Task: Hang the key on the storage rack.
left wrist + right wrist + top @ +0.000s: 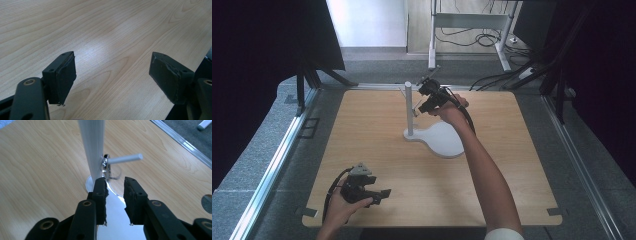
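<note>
A white stand rises from the wooden table (377,150): an upright post (409,107) on a flat rounded base (444,141). In the right gripper view a short white peg (125,158) juts sideways from the post (92,147), and a small shiny metal ring (107,166) hangs where the two join. My right gripper (115,182) is just short of that ring, above the base (117,220), its jaws a little apart with nothing between them; from above it (421,107) is beside the post. My left gripper (112,72) rests low at the near left (382,194), wide open over bare wood.
An aluminium rail (272,165) runs along the table's left side and another (577,165) along the right. A round hole (207,202) is cut in the tabletop near the right gripper. A white desk frame (467,20) and floor cables (492,80) lie beyond the far edge.
</note>
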Tool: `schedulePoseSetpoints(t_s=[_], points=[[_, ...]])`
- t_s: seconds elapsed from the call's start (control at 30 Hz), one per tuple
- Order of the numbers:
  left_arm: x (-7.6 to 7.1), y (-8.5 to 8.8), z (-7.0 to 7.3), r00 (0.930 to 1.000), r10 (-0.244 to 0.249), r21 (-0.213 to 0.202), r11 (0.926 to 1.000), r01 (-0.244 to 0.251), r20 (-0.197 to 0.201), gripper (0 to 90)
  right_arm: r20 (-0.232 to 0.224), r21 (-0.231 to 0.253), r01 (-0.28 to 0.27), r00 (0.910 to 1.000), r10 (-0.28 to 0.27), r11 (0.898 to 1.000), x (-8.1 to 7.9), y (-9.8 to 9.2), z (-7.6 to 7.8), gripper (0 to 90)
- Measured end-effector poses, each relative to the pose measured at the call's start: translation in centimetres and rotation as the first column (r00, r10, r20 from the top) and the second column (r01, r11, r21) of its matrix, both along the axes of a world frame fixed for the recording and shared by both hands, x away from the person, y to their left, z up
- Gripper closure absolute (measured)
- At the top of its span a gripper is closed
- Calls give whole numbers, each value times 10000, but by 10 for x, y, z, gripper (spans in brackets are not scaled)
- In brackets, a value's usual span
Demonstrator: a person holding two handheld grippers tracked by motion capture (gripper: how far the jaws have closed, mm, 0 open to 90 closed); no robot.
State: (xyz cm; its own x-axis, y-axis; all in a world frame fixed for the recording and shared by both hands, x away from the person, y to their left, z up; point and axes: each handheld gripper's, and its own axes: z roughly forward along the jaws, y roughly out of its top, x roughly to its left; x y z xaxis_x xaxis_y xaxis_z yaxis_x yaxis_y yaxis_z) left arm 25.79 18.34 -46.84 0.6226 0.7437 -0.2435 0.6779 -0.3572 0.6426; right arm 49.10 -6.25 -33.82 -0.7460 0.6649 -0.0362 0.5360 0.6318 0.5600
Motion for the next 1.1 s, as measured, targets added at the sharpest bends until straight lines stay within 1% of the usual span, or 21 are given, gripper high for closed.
schedulePoseSetpoints(t_s=[0.1,0.13,0.33,0.37,0.4,0.57,0.63,0.77,0.8,0.93,1.07,1.1], points=[[1,-1,-1,10000,9,58,10000,-9,-22,221,123,107,-33,9999,32,9999,-9,-8,-1,664],[1,-1,-2,10000,8,92,10000,-8,-12,221,238,181,-38,9997,33,9998,-17,-15,-4,644],[-1,-6,-2,10000,-31,209,9998,31,-19,221,478,545,-41,9989,15,9985,-45,-39,-13,576],[-1,-6,-2,10000,-31,209,9998,31,-19,222,520,599,-48,9986,17,9982,-49,-43,-14,564],[-1,-7,-2,10000,-13,195,9998,13,-14,222,520,599,-48,9986,17,9982,-49,-43,-14,564],[0,-8,-3,10000,-32,300,9995,33,-12,221,696,1163,-81,9976,0,9932,-79,-69,-25,523],[0,-8,-4,10000,-18,336,9994,19,-28,221,766,1437,-115,9971,4,9896,-93,-81,-34,514],[0,-9,-5,10000,40,420,9991,-36,-80,221,827,1780,-57,9965,-92,9840,-115,-101,-50,502],[1,-9,-6,10000,44,438,9990,-40,-88,221,852,1817,-18,9963,-139,9833,-121,-105,-54,500],[0,-10,-6,10000,40,491,9988,-35,-90,221,922,1577,52,9955,-200,9875,-141,-119,-72,491],[2,-8,-8,9998,104,517,9986,-96,-152,220,928,1379,375,9944,-506,9897,-155,-130,-93,480],[2,-8,-8,9998,134,535,9985,-125,-170,220,917,1404,407,9943,-539,9893,-158,-132,-97,481]])
